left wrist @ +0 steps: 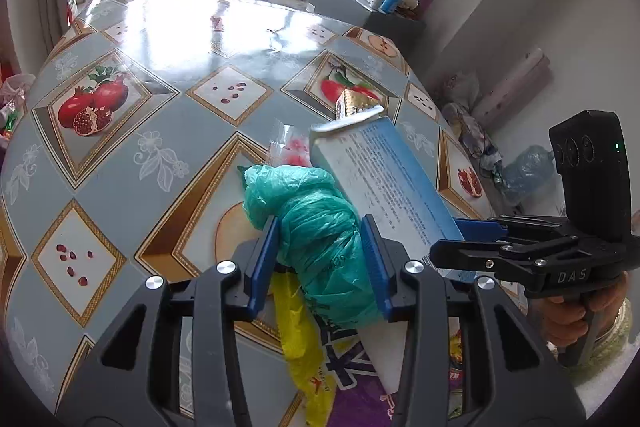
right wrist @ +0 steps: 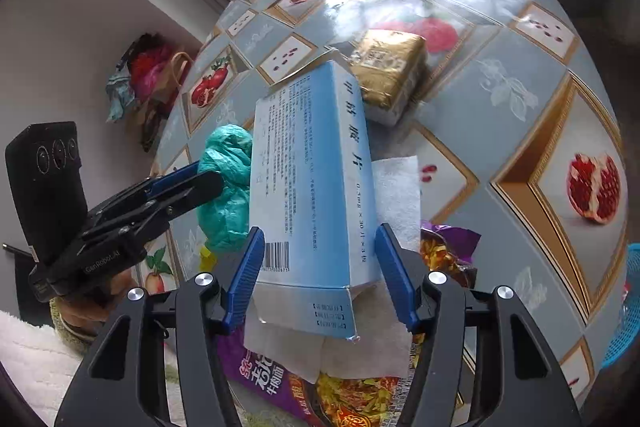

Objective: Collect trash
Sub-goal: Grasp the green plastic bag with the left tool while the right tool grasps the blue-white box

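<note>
left gripper [left wrist: 320, 247] pinches the green bag [left wrist: 316, 223], right gripper [right wrist: 320, 267] straddles the blue box [right wrist: 312, 179], jaws spread just off its sides, on the table [left wrist: 152, 115].

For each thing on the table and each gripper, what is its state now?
left gripper: astride the bag, contact unclear
green plastic bag: crumpled, between the left fingers
right gripper: astride the box, gaps visible
blue box: end flap open
gold packet: lying untouched
white tissue: flat under the box
</note>
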`<act>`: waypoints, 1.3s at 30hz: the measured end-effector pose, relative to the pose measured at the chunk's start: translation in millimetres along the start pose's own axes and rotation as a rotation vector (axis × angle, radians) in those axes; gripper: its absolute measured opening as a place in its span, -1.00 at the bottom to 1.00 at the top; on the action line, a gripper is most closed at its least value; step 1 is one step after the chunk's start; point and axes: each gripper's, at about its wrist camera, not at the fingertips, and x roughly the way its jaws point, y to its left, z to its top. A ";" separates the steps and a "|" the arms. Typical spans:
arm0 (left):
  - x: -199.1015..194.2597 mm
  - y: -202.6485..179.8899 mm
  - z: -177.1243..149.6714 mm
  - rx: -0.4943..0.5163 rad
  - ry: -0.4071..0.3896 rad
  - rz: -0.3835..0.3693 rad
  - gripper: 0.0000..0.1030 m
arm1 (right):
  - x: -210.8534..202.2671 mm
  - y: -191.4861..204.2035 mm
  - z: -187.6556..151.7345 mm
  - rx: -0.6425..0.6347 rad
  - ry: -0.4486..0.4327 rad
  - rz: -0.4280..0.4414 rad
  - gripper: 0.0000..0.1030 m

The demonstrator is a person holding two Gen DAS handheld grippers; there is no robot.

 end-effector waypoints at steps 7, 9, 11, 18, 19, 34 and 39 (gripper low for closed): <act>-10.6 23.7 -5.0 -0.059 -0.017 0.030 -0.24 | -13.5 -1.9 -5.6 0.021 -0.065 -0.065 0.17; -13.9 28.7 -6.5 -0.072 -0.005 0.011 -0.23 | -13.3 6.9 -1.1 -0.006 -0.076 -0.089 0.32; -15.4 32.6 -7.8 -0.082 0.007 0.001 -0.23 | -9.7 17.7 5.1 -0.035 -0.092 -0.118 0.44; -11.4 41.0 -14.6 -0.114 0.025 -0.017 -0.18 | 14.4 44.3 8.2 -0.108 -0.069 -0.220 0.53; -11.3 40.9 -14.8 -0.118 0.023 -0.021 -0.17 | 18.2 47.6 8.0 -0.119 -0.061 -0.238 0.53; -22.0 49.0 -26.9 -0.155 0.061 -0.087 0.14 | 31.5 55.3 2.3 -0.126 -0.043 -0.318 0.42; -5.9 47.6 -24.4 -0.193 0.106 -0.157 0.04 | 32.2 56.4 2.8 -0.121 -0.058 -0.319 0.41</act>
